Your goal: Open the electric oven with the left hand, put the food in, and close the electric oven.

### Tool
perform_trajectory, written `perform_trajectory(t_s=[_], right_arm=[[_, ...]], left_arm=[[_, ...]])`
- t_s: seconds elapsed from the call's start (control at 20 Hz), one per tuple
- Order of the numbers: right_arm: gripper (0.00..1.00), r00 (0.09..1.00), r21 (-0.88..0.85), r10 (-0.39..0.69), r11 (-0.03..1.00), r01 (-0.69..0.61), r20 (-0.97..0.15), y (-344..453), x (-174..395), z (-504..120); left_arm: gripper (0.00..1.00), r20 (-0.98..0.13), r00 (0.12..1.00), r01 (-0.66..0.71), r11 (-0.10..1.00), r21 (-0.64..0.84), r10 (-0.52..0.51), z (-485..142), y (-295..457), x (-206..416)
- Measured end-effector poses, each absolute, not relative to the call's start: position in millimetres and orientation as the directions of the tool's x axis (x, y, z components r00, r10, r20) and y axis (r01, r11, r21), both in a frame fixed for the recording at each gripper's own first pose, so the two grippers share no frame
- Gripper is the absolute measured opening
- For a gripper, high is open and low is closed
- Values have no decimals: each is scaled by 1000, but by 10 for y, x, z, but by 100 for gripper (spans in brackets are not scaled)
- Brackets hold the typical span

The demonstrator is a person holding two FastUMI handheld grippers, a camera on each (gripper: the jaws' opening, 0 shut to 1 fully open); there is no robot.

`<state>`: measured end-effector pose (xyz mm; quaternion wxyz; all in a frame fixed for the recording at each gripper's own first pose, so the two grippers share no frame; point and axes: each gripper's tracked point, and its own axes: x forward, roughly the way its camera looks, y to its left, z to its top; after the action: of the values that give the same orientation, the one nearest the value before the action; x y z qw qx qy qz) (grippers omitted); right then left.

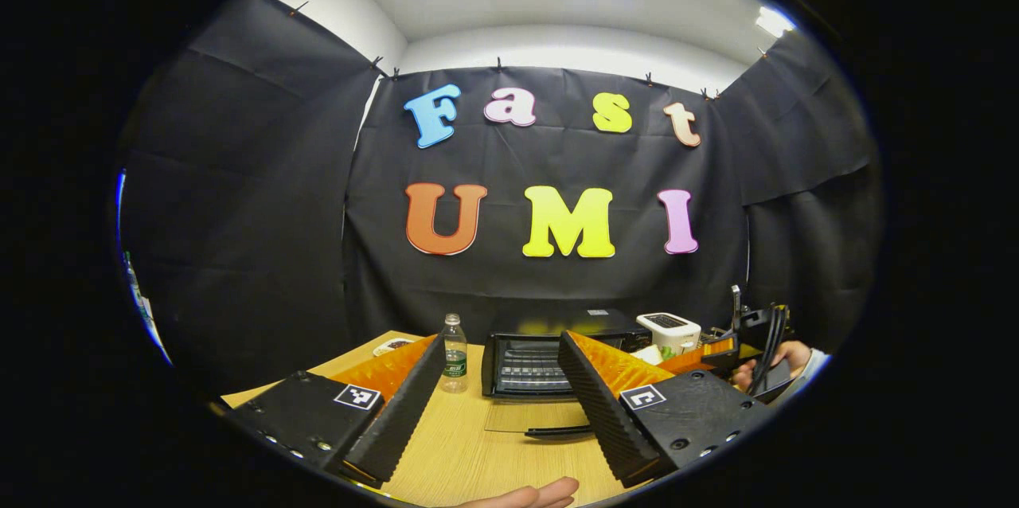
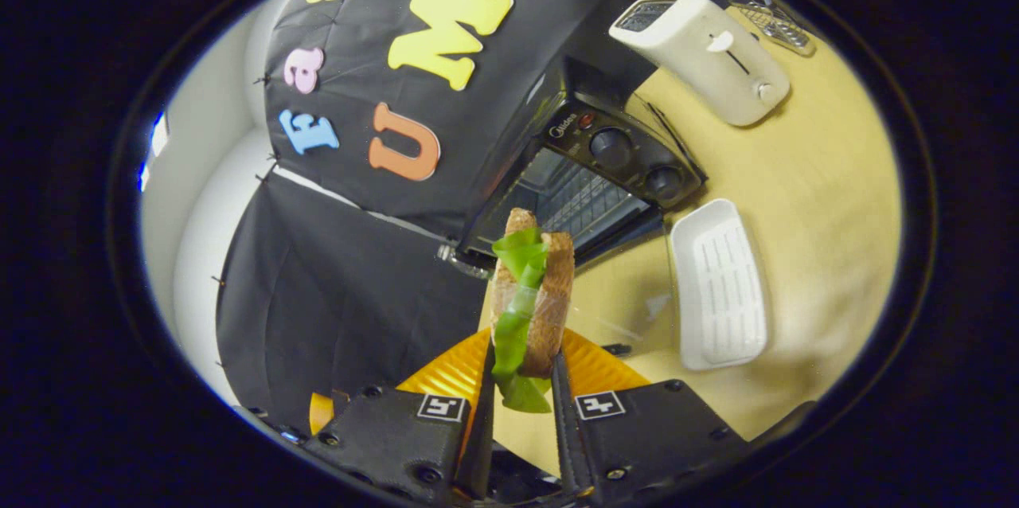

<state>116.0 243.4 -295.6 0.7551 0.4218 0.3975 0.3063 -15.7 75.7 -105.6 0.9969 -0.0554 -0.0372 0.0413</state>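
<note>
Status: oven (image 1: 549, 353) stands at the far side of the surface (image 1: 470, 452), door (image 1: 535, 418) folded down flat toward the near edge, rack exposed. Left tool (image 1: 493, 412) is spread, holding nothing, hovering in front of the door. Right tool (image 2: 521, 381) is pinching the sandwich (image 2: 532, 297) (bread w/ green leaf) by its lower end, held in the air before the oven opening (image 2: 573, 201). Risk 1: grip is only at the lower end, so the leaf or a slice may slip out if the tool tilts during insertion. Risk 2: sandwich stands tall vs. the opening; the top may catch the upper frame unless laid flat. Risk 3: the lowered door sits in the approach path; the right tool may strike its edge. Risk 4: white tray (image 2: 720, 285) lies just beside the door corner, toaster (image 2: 700, 54) farther back; a wide swing could knock either. Bottle (image 1: 454, 354) stands just beside the oven's left side, exposed to the left tool during closing.
</note>
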Motion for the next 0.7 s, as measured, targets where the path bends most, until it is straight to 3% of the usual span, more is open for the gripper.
perform_trajectory(t_s=[0.35,0.7], right_arm=[[36,787,899,554,438,4,-273,3153,1962,-3347],[37,935,882,308,472,11,-177,3693,2649,-3420]], left_arm=[[94,61,990,-123,986,-109,130,-1098,1105,-300],[93,-4,985,-173,977,-121,174,-1334,1409,-377]])
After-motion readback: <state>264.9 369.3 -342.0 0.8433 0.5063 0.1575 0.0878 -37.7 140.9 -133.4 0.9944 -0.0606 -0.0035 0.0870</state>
